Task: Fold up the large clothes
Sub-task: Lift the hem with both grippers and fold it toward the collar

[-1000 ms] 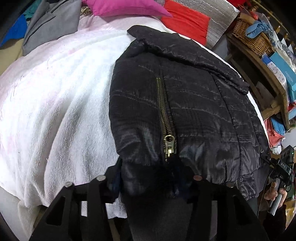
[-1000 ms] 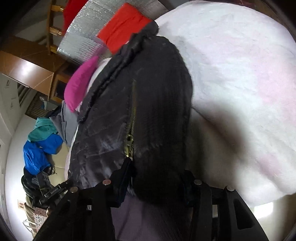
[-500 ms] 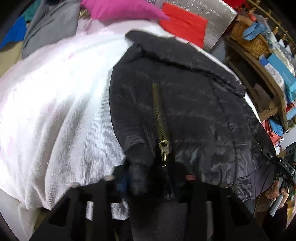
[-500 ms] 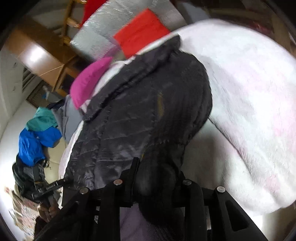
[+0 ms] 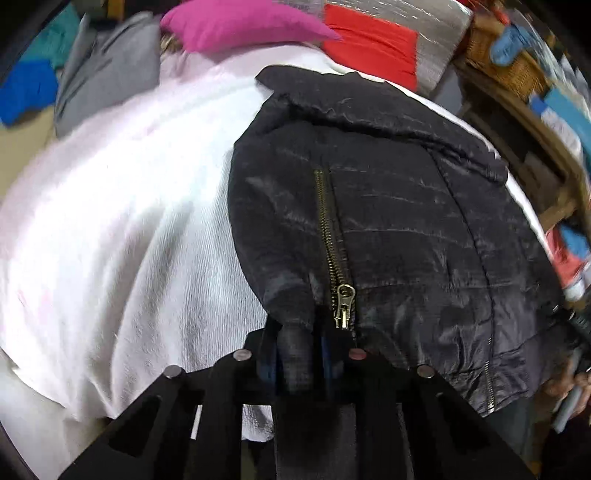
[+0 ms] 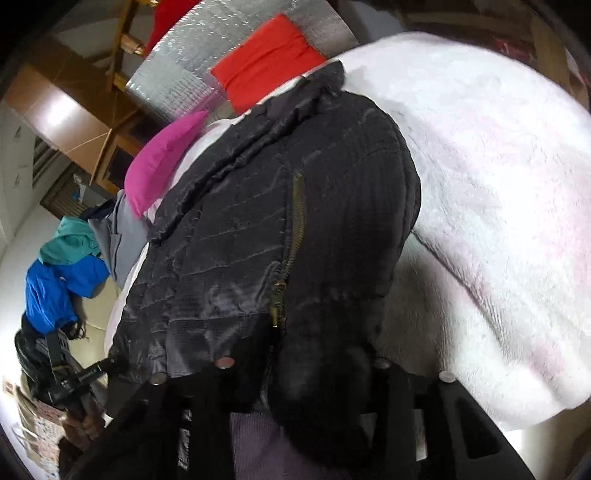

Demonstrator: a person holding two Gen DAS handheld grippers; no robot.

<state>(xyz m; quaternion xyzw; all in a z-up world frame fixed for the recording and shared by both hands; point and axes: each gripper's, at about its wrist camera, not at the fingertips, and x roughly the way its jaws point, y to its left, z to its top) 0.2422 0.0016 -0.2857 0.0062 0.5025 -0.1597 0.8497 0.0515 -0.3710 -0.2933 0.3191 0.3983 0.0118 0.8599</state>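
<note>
- Left gripper (image 5: 301,350): jaws had just been closing. A second before they stood apart around the near hem of the black jacket (image 5: 388,221); at this moment they were pinching a bunched fold of that hem, just left of the brass zipper pull (image 5: 344,304).
- Right gripper (image 6: 317,365): jaws had narrowed a second back too, with little change since. They were clamped on a thick wad of the same hem, just right of the zipper pull (image 6: 277,295) in that view.
- Meaning for the task: both near corners looked secured, so I'd judge the grasp step done and the lift or fold-over away from the person as next.
- Jacket position: it lay flat on the white blanket (image 5: 110,221) covering the bed, collar at the far end, hem at the near edge and running straight into both sets of jaws. Zipper ran near-to-far between the two grips.
- Hedge: the pads themselves were hidden by dark fabric in both wrist views, so how deep each bite went I couldn't tell.
- Far side: pink pillow (image 5: 240,26) and red cloth (image 5: 369,48) sat beyond the collar, apart from the jacket.
- Risk: slick padded fabric, so a shallow pinch might slip on the lift.
</note>
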